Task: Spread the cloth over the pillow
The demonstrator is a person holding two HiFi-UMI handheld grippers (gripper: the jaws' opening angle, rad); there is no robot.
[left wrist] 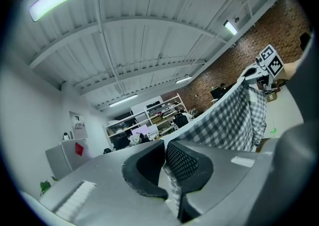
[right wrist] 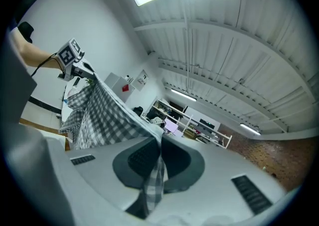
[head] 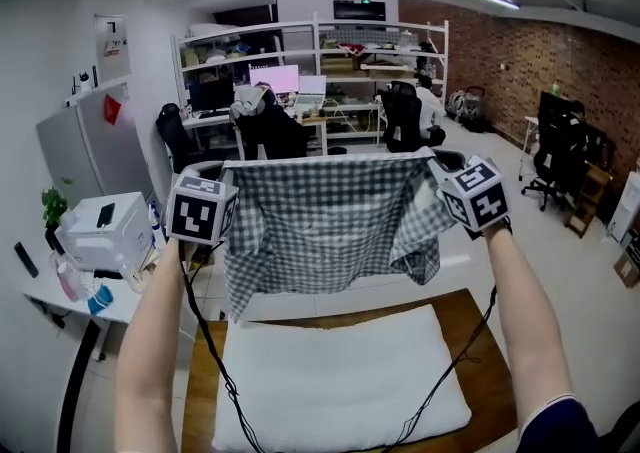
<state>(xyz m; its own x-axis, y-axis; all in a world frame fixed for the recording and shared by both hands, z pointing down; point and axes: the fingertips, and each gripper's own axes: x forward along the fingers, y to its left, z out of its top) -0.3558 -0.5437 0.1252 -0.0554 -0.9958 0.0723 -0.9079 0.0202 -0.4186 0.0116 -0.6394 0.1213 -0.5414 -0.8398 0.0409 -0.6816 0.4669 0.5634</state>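
1. Checked cloth (head: 325,226): held up in the air, top edge stretched taut from left to right between 2 grippers. It hangs over the far side of the pillow, with its lower hem loose and uneven.
2. Left gripper (head: 226,177): fingers clamped narrow on the cloth's top left corner, fabric pinched between them.
3. Right gripper (head: 437,167): fingers clamped narrow on the top right corner, a strip of fabric trailing through.
4. White pillow (head: 335,381): flat on the wooden tabletop (head: 470,306), near, uncovered.
5. Shelves (head: 330,41): far.
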